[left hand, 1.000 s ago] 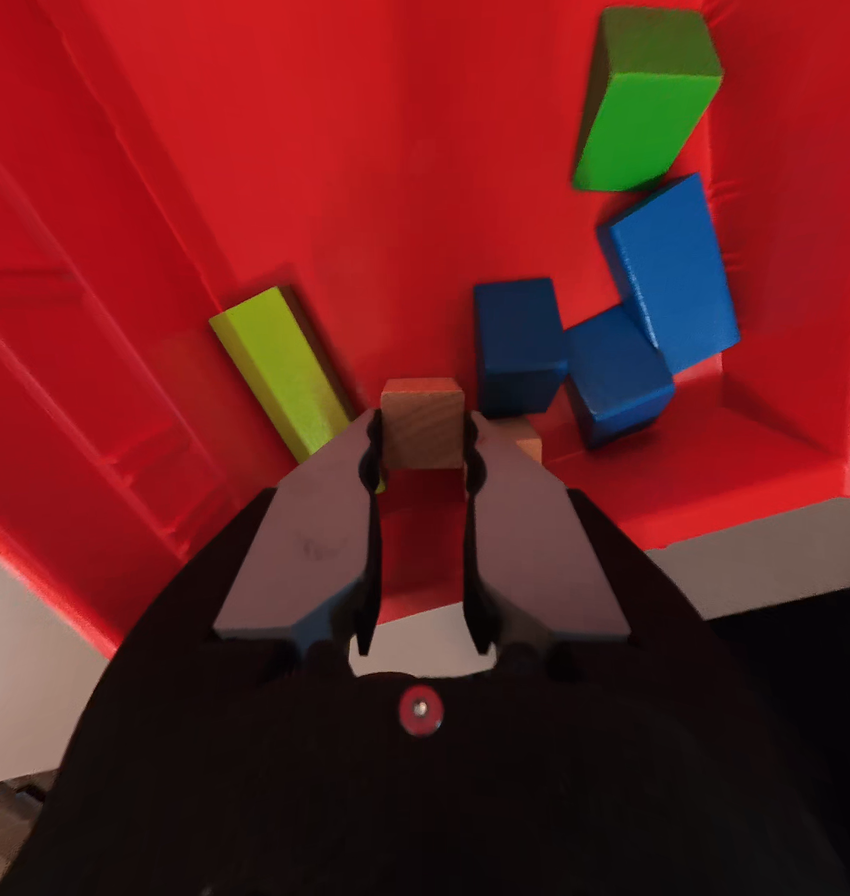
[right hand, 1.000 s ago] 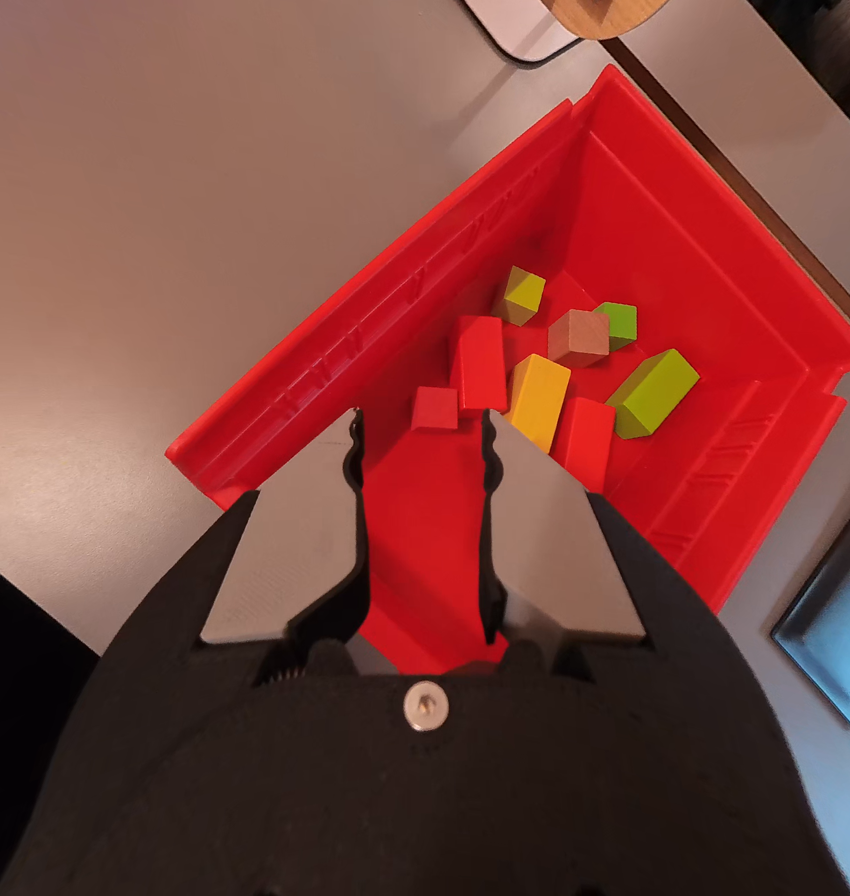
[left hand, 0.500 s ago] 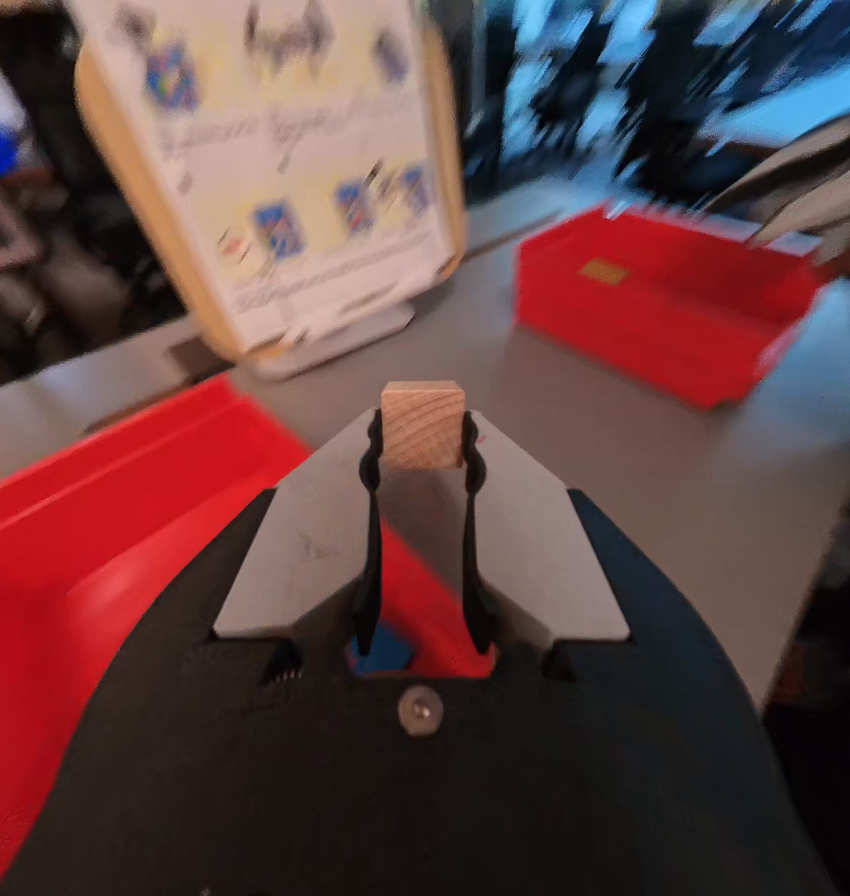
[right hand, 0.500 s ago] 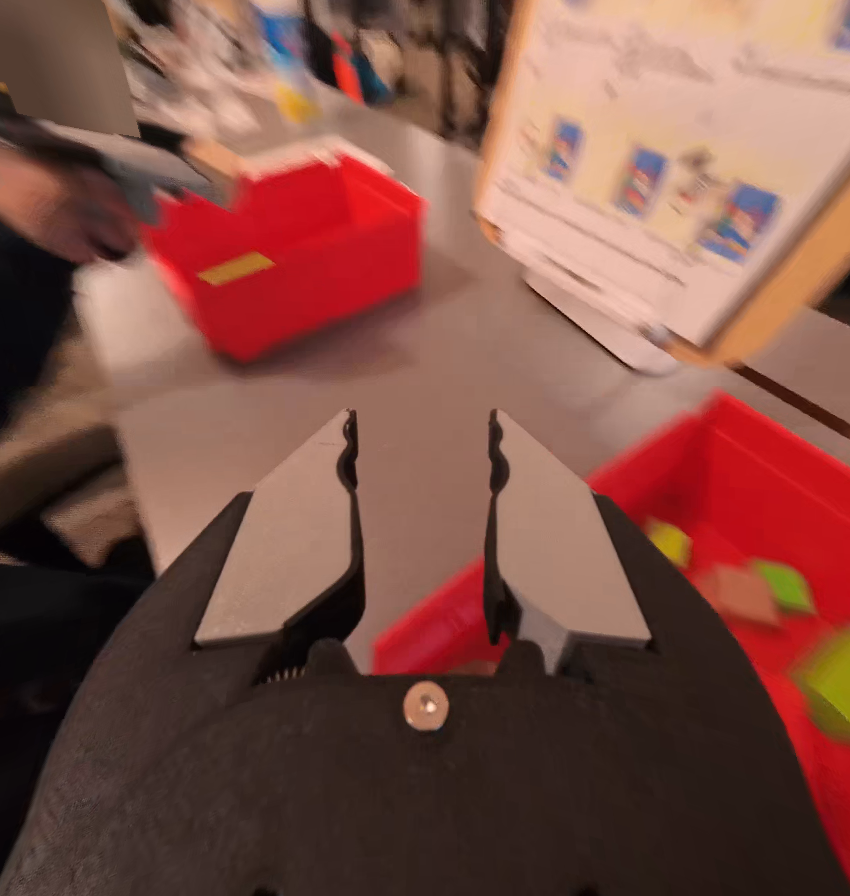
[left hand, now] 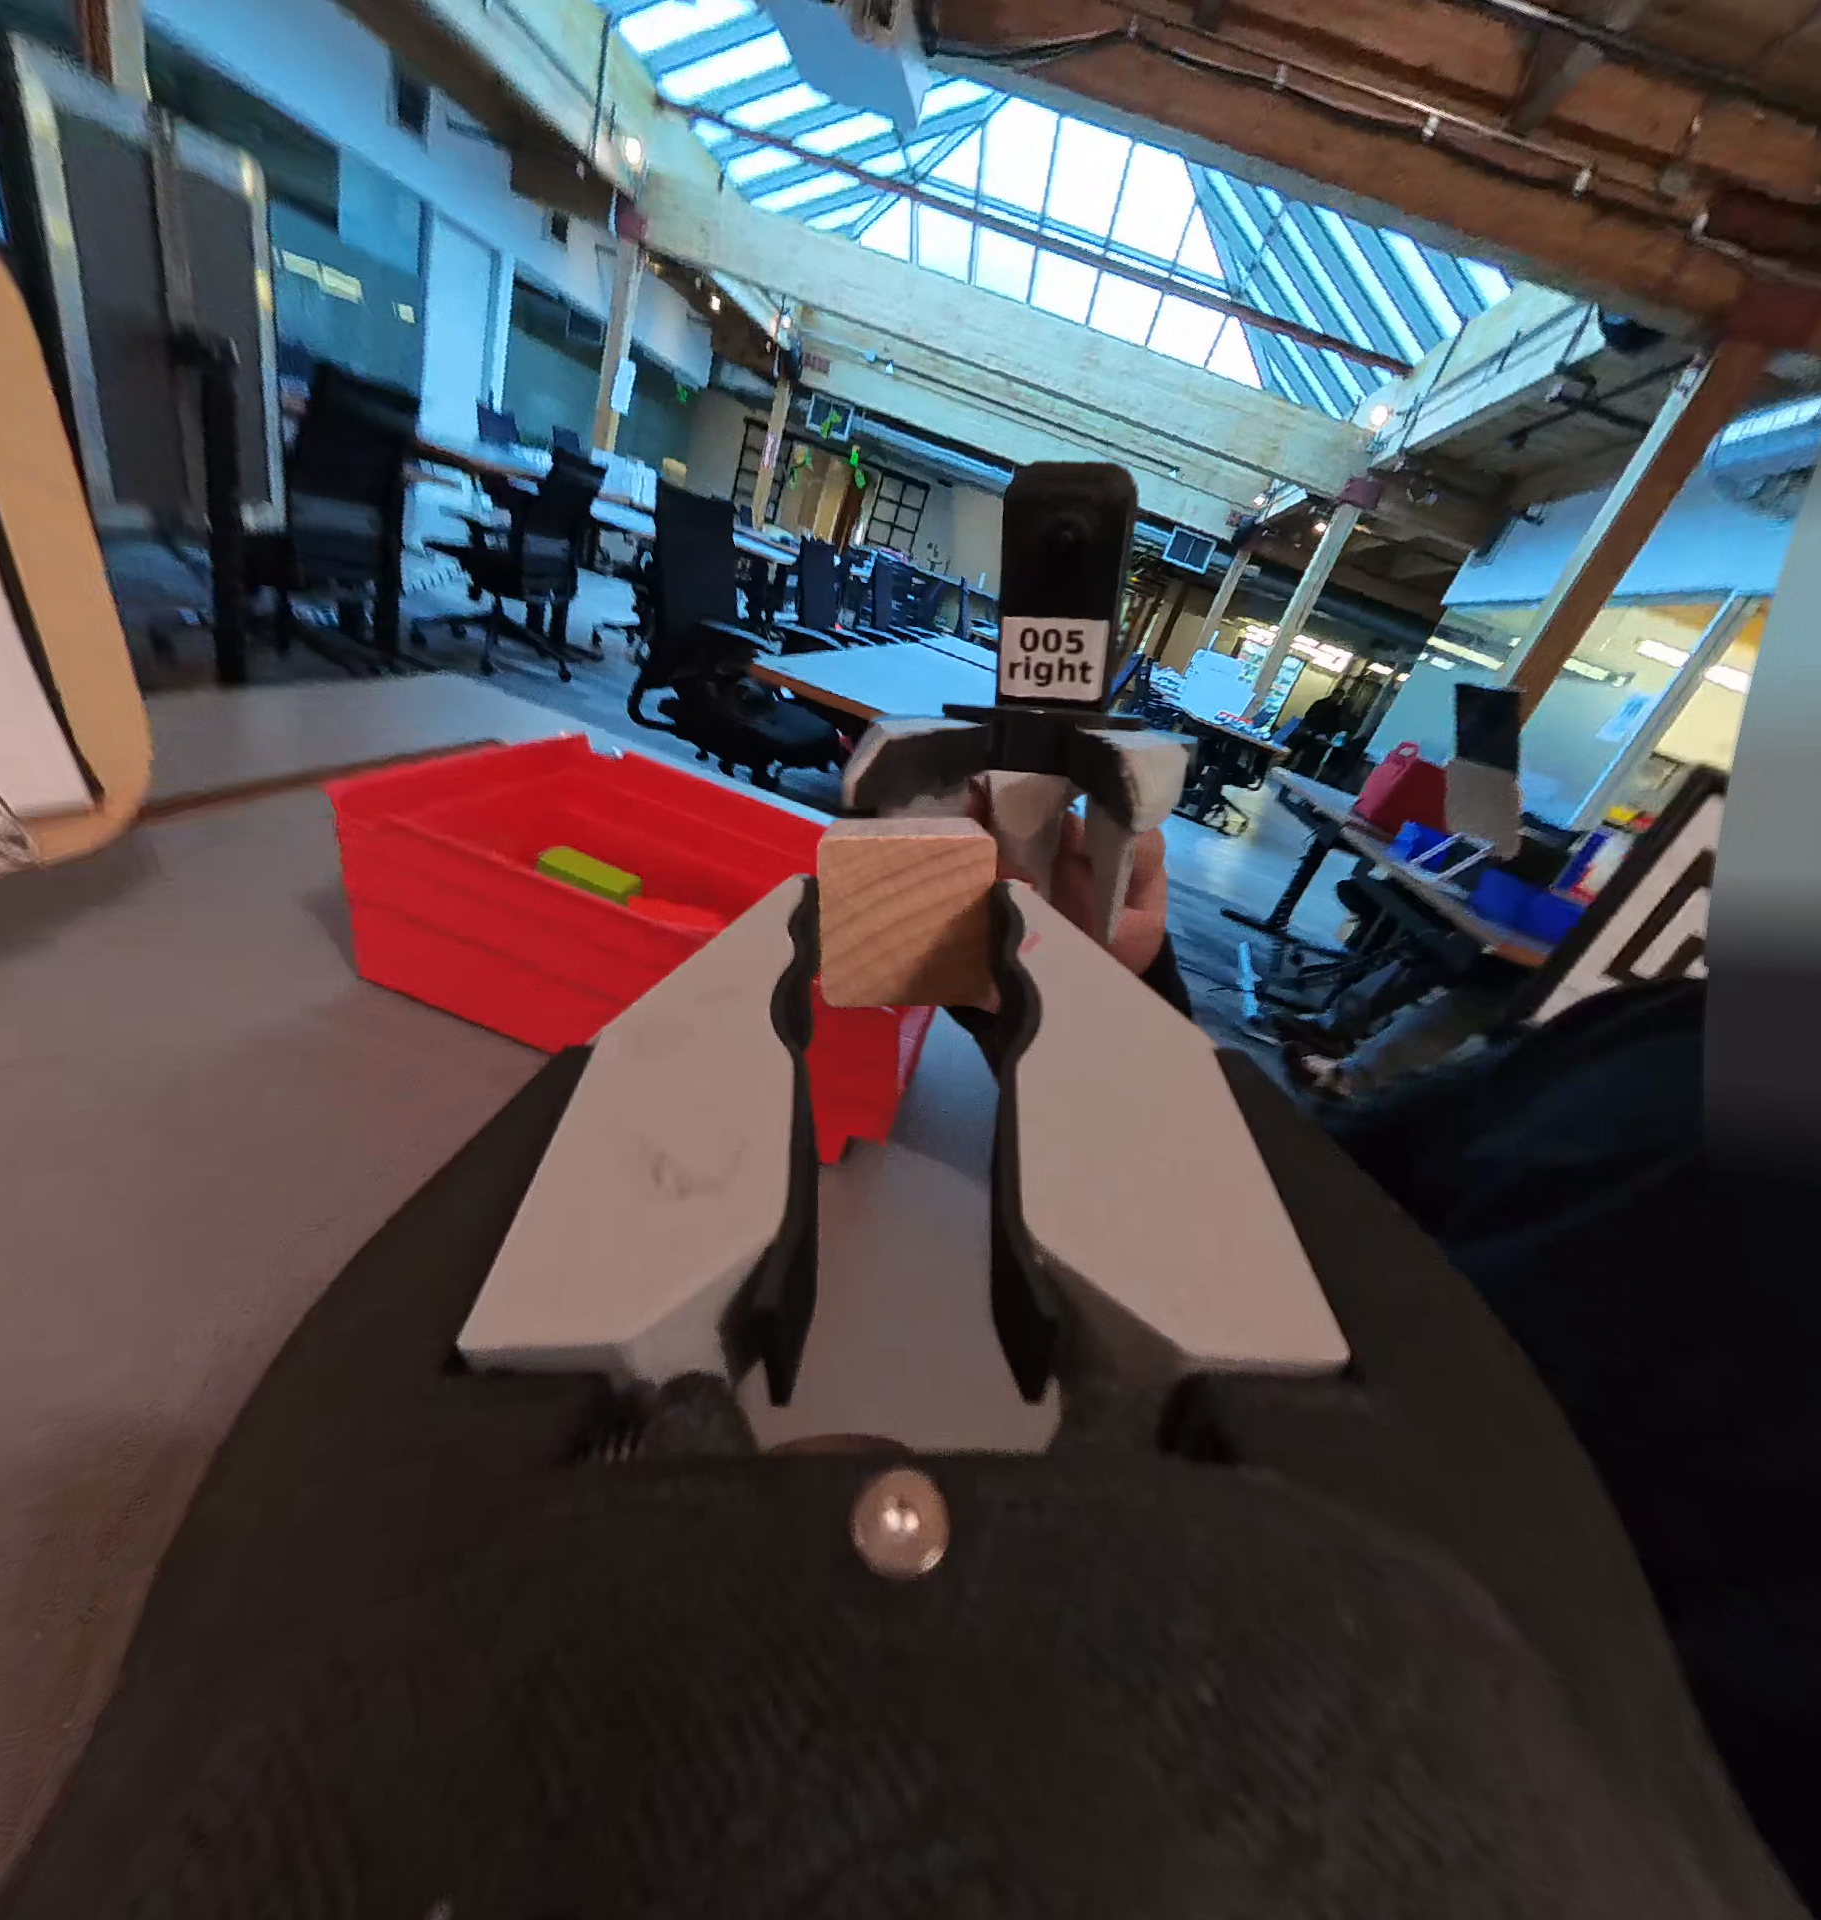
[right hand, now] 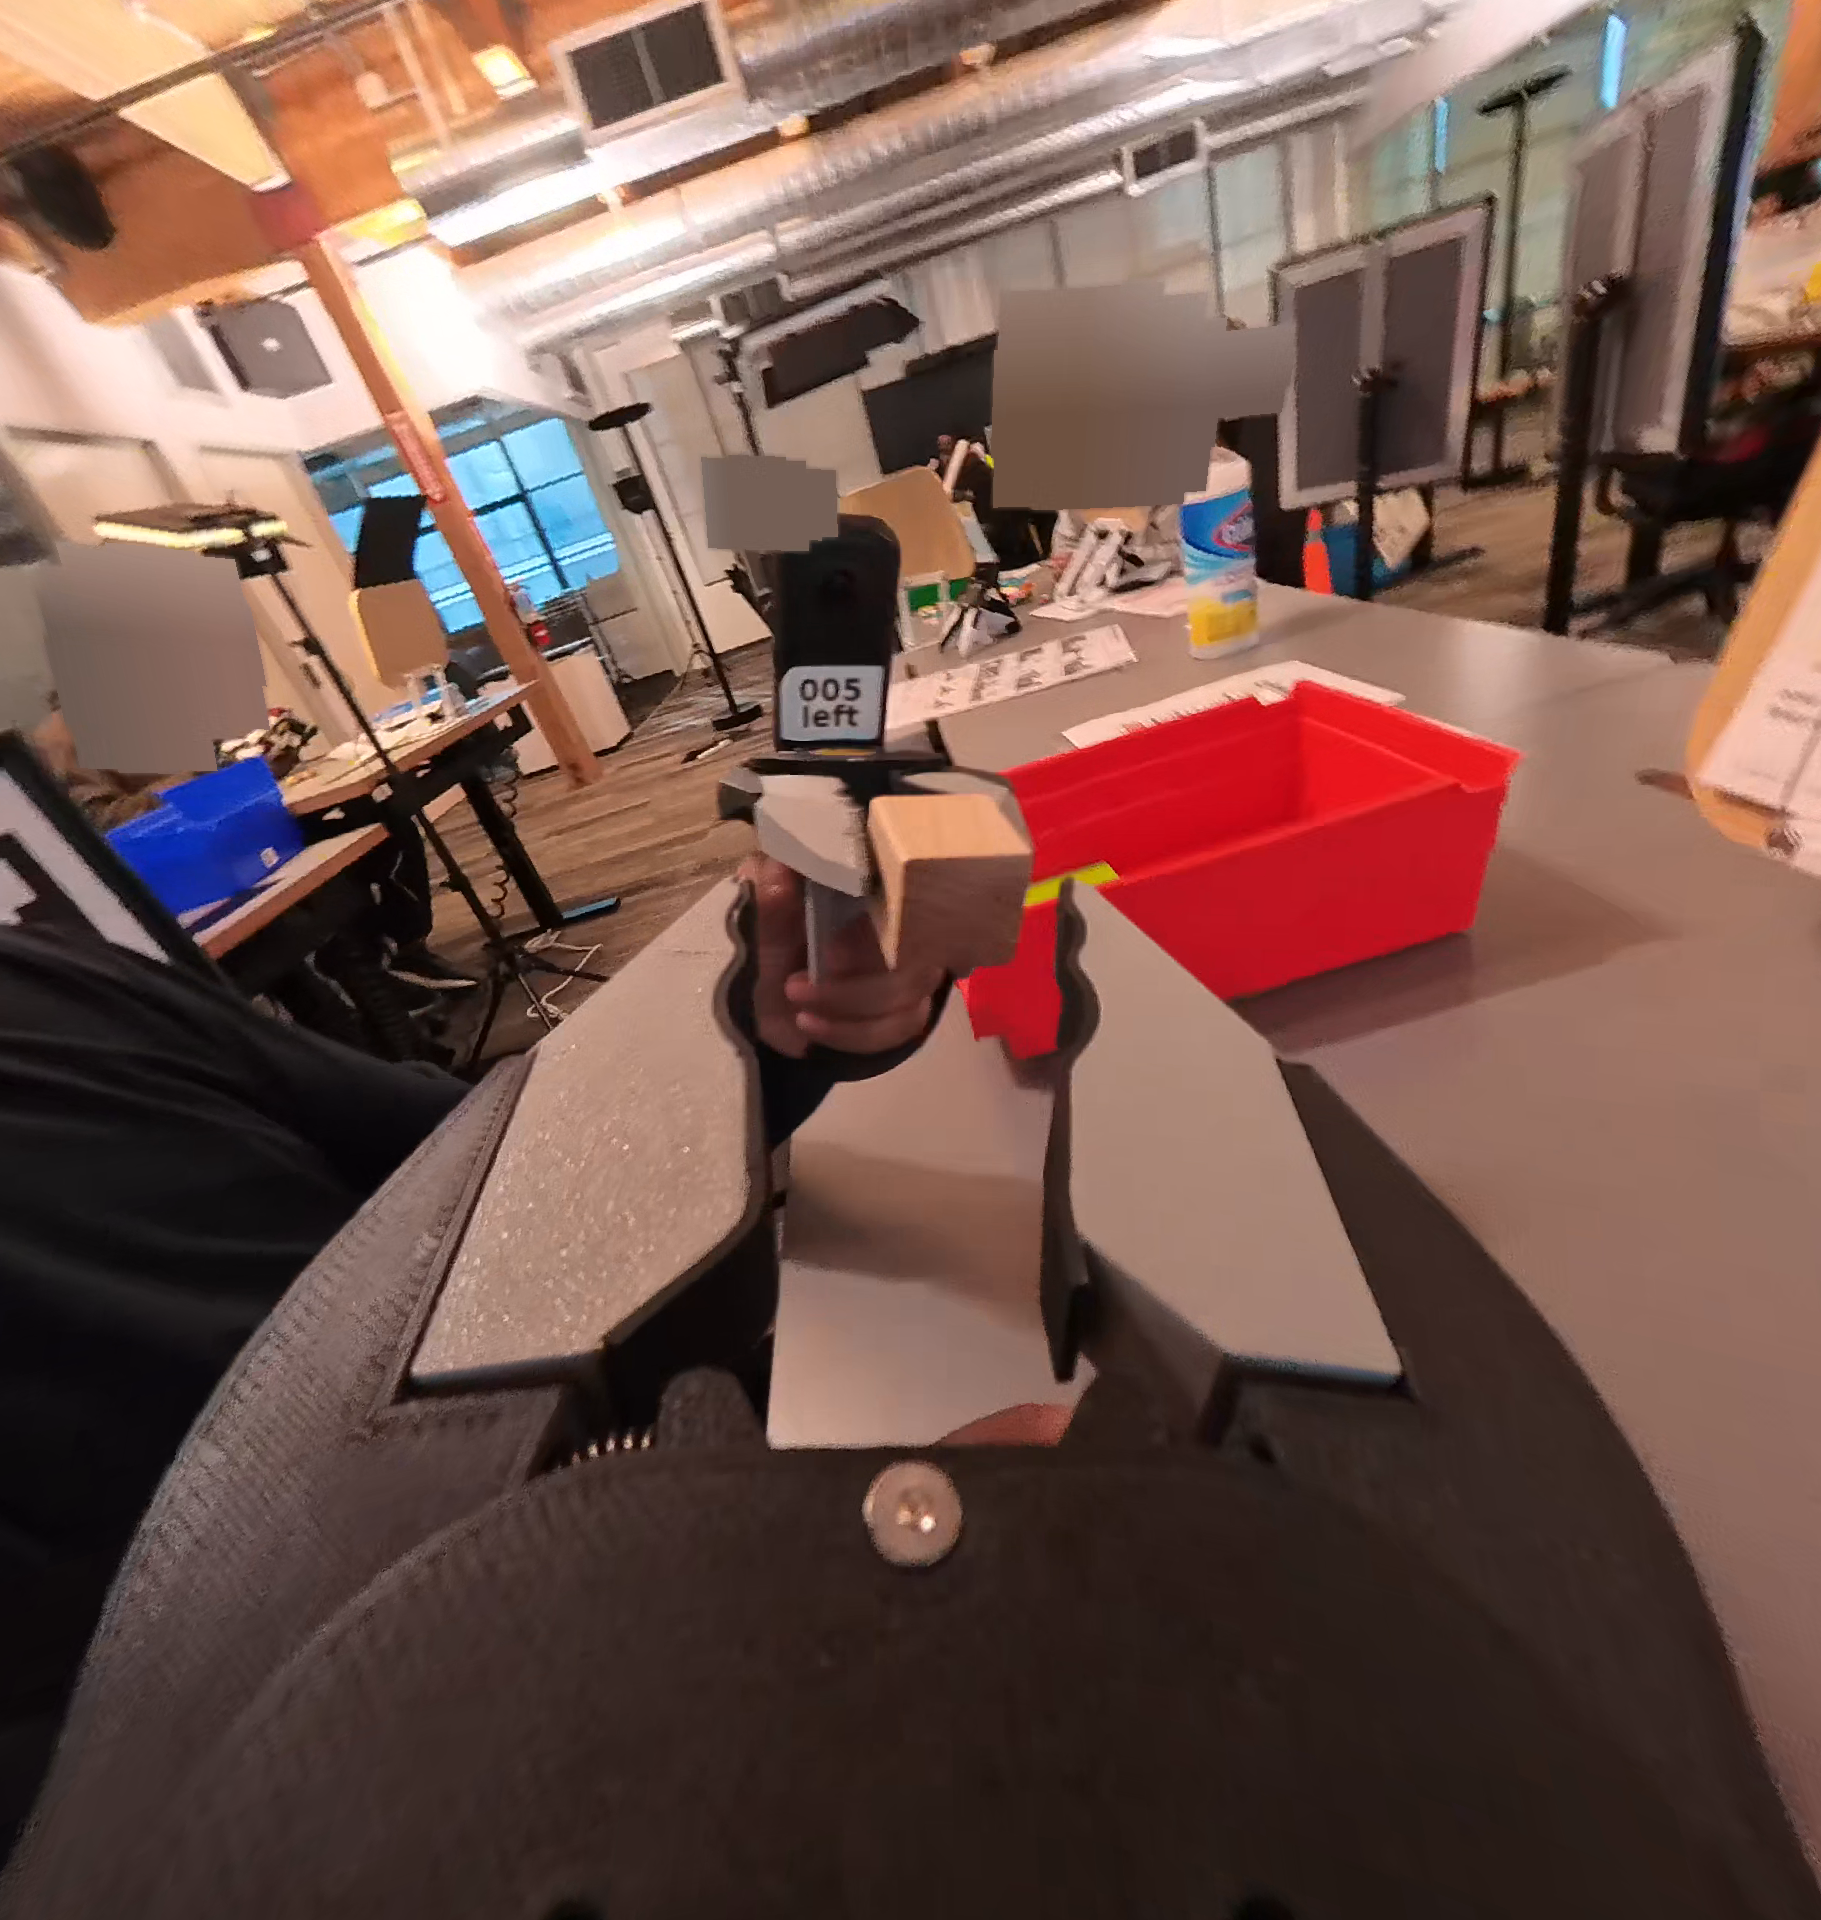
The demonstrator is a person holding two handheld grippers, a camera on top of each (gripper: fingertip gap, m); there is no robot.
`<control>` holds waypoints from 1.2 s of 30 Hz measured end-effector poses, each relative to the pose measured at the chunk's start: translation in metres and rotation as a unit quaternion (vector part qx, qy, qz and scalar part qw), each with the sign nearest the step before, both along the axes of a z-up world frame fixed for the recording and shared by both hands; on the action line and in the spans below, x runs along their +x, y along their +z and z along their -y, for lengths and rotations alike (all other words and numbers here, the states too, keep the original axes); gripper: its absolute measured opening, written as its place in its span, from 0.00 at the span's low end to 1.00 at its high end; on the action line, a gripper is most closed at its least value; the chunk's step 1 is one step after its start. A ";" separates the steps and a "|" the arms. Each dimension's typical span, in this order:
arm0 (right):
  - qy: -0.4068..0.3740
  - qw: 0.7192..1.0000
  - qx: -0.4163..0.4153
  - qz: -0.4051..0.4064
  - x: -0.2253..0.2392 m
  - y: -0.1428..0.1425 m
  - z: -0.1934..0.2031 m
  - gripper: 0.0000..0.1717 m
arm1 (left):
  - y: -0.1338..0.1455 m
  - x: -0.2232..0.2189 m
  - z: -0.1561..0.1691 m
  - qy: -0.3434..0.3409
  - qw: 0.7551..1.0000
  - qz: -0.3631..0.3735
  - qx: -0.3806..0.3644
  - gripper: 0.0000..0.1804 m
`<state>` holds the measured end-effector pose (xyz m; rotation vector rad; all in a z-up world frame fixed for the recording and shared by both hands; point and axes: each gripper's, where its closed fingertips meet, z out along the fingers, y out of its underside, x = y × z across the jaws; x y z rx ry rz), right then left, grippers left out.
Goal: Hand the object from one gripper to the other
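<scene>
Left gripper (left hand: 901,940) clamps a bare wooden cube (left hand: 906,909), likely light, rigid, smooth; right gripper (right hand: 901,951) faces it, released, best taking the 2 free faces.

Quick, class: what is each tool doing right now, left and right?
Left tool: closed on the plain wooden cube, both pads pressing its sides.
Right tool: open, holding nothing; the cube is ahead of its fingertips.
</scene>
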<state>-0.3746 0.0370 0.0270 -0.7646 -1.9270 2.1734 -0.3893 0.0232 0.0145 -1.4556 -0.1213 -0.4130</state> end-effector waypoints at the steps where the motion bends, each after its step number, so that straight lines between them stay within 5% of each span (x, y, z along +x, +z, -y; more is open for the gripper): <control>1: -0.008 1.000 -0.001 0.020 -0.006 -0.006 -0.003 0.32 | -0.005 -0.001 -0.004 -0.007 1.000 0.029 -0.008 0.16; 4: -0.011 0.997 -0.026 0.069 -0.019 -0.015 -0.010 0.32 | -0.017 0.001 -0.011 -0.039 0.994 0.105 -0.019 0.16; 12: -0.005 0.997 -0.015 0.078 -0.021 -0.024 -0.008 0.35 | -0.030 -0.004 -0.013 -0.025 0.993 0.113 -0.039 0.16; 18: -0.034 0.990 0.132 -0.031 -0.015 -0.037 0.001 0.45 | -0.027 -0.002 -0.010 -0.043 0.989 0.137 -0.028 0.16; 25: -0.095 0.938 0.293 -0.157 -0.013 -0.054 0.001 0.54 | -0.026 0.008 -0.012 -0.097 0.978 0.186 -0.017 0.14; 29: -0.128 0.908 0.336 -0.214 -0.015 -0.054 0.007 0.48 | -0.032 0.011 -0.018 -0.106 0.974 0.201 -0.026 0.15; 36: -0.134 0.880 0.354 -0.287 -0.008 -0.048 0.009 0.18 | -0.030 0.015 -0.018 -0.135 0.962 0.236 -0.014 0.16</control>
